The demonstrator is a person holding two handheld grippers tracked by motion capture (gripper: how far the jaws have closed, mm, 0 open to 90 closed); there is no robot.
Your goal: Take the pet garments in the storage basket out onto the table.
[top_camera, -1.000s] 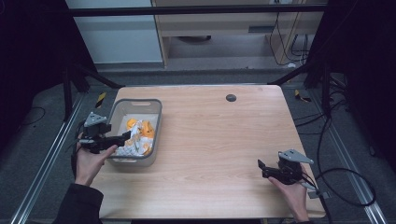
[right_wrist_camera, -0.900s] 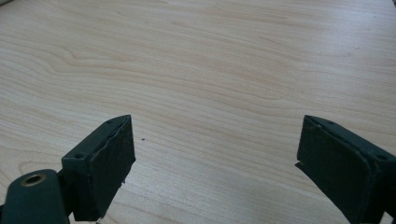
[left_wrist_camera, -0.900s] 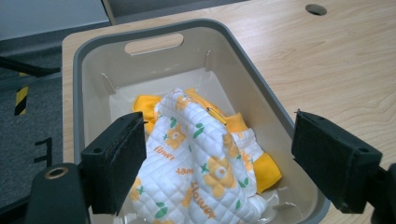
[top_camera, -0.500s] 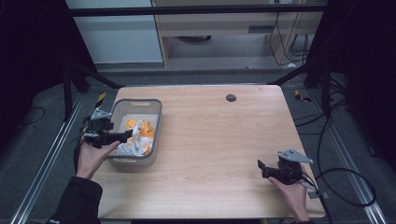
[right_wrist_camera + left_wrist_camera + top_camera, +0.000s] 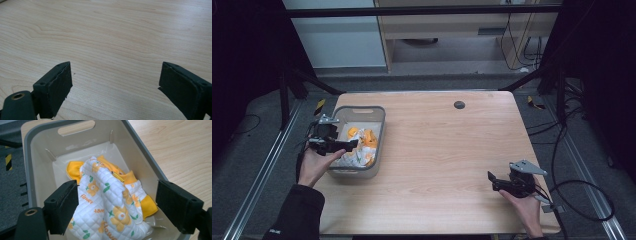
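The left gripper (image 5: pixel 115 212) hangs over the grey bin (image 5: pixel 381 131) with its 2 jaws spread wide and nothing between them. In the left gripper view the quilted flower-print cloth (image 5: pixel 110 205) sits straight ahead in the lower middle of the frame, bunched in the bin between the 2 black jaws and slightly below them; whether either jaw touches it I cannot tell. The bundle runs from the upper left of that frame, where an orange cuff shows, down toward the lower right, so its long axis lies slantwise across the jaw gap. In the high view this gripper (image 5: pixel 349 144) is at the left. The right gripper (image 5: pixel 490 179) is well apart at the lower right, jaws also wide apart over bare table (image 5: pixel 447 145). The left one is clearly the nearer.
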